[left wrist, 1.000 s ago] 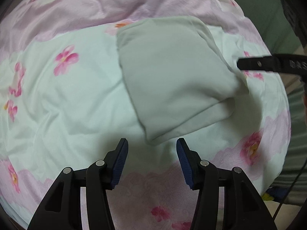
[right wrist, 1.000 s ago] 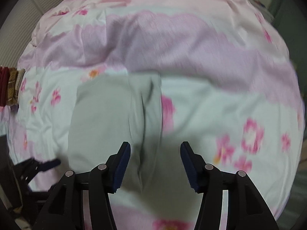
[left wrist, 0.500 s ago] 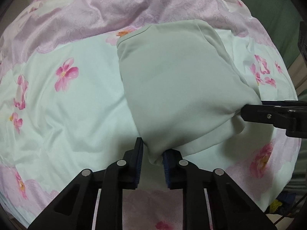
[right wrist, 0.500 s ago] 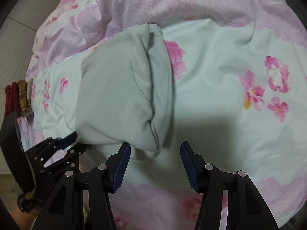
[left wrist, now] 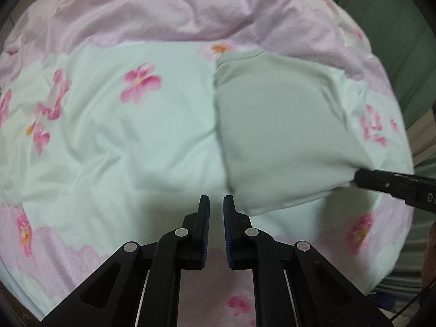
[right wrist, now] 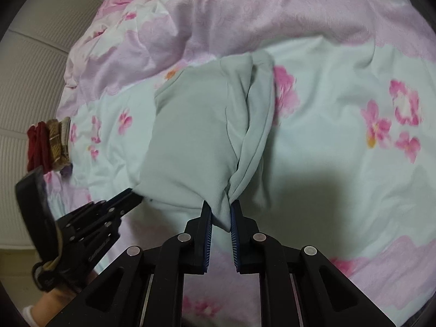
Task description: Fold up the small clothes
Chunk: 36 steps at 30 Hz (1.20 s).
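Observation:
A folded pale green garment [left wrist: 275, 133] lies on a floral quilt. In the right wrist view the garment [right wrist: 196, 136] shows a folded layer along its right side. My right gripper [right wrist: 220, 208] is shut on the garment's near right corner; it also shows at the right of the left wrist view [left wrist: 357, 178]. My left gripper [left wrist: 216, 200] is shut with a narrow gap, empty, just left of the garment's near left corner. In the right wrist view its tips [right wrist: 133, 194] touch the garment's near left edge.
The quilt [left wrist: 109, 125] is pale mint with pink flowers and pink bands, wrinkled at the far side. A small stack of dark red and tan folded cloths [right wrist: 49, 144] sits at the quilt's left edge. A green surface [left wrist: 395, 27] lies beyond the quilt at right.
My left gripper, shut on the garment's near corner half a second ago, now sits beside it with nothing between its fingers. My right gripper has closed on the near right corner.

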Motion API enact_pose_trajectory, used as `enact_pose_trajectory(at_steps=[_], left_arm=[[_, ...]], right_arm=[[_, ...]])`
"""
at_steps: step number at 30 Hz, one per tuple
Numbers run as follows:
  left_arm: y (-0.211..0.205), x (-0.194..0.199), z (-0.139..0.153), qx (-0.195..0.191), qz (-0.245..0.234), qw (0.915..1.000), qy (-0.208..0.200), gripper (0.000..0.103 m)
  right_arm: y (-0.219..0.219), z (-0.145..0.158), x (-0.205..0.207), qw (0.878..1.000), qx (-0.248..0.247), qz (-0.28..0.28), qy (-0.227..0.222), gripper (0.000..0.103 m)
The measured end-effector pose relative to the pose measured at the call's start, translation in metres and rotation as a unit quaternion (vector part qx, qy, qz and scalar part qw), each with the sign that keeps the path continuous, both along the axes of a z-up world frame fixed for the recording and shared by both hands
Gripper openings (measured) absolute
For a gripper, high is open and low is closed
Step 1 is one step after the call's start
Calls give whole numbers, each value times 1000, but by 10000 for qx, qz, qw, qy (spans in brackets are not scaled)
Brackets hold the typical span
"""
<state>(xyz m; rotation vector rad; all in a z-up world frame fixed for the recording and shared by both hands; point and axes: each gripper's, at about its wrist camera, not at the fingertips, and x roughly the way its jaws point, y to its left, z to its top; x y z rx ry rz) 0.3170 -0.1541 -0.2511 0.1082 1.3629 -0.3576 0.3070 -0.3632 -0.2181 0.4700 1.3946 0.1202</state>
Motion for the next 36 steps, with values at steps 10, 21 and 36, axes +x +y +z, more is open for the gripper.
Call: enact_pose_trajectory(at_steps=[10, 21, 36], left_arm=[[7, 3, 19, 77, 23, 9999, -99, 61], [-10, 74, 13, -765, 30, 9970, 108, 71], [-53, 128, -48, -1229, -372, 9872, 950, 70]], right_arm=[[-9, -42, -21, 9944, -654, 72, 828, 56], [-3, -11, 31, 9944, -918, -155, -495, 75], [-18, -64, 20, 9977, -257, -625, 15, 75]])
